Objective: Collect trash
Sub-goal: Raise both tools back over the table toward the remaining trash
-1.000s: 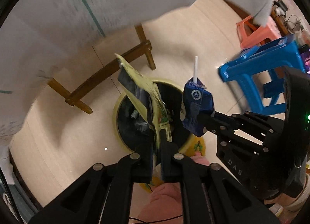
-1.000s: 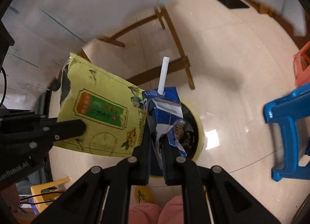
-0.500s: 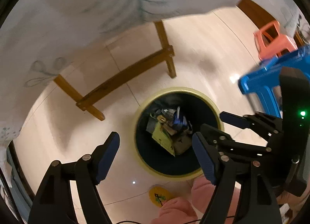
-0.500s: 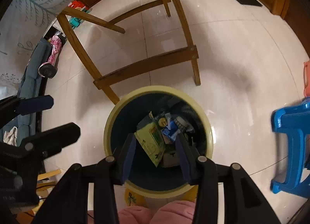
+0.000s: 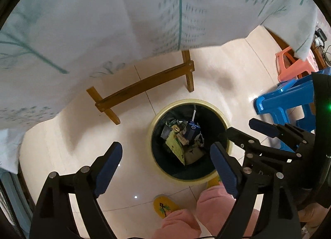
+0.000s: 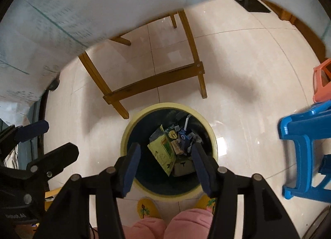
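Nearest me, my left gripper and right gripper hang above the bin. Both have just been opening; their fingers are spread with nothing between them. Inside the bin lie the yellow pouch and the blue carton with its straw, on other scraps. I judge both light. The pouch is limp and slick, best pinched at an edge. The carton is crushable, best taken across its body. Beyond the bin stands a wooden frame under a cloth. Only the right view shows a dark mat far beyond the bin. The left view shows the pink stool in full.
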Tool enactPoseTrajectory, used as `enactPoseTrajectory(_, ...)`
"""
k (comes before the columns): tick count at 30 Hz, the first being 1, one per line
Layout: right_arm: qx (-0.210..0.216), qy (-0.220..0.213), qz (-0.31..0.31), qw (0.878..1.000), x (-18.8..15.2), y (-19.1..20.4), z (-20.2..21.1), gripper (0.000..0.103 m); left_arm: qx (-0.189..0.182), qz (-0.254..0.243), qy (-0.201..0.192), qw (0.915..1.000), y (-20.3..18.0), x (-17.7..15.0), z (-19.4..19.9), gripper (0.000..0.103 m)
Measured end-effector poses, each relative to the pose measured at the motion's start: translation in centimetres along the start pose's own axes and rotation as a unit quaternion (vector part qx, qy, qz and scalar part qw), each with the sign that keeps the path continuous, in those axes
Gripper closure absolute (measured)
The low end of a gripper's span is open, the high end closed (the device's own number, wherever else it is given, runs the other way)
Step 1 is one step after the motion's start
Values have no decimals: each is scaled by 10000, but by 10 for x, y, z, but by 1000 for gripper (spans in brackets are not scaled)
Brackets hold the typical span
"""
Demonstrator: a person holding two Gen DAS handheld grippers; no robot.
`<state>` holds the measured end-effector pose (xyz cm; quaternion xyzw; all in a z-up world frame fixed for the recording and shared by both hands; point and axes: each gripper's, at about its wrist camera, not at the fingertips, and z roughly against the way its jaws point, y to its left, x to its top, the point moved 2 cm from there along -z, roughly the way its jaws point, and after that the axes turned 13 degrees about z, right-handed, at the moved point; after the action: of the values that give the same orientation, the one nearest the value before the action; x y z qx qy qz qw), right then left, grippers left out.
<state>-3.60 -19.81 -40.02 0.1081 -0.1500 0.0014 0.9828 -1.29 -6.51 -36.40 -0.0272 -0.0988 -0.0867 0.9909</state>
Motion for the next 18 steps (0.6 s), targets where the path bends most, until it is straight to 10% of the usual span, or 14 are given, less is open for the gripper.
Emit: enactPoseTrajectory(18, -120, -506, 245, 9983, 42, 42, 224, 51, -493, 176, -700, 9962, 5, 30, 238, 2)
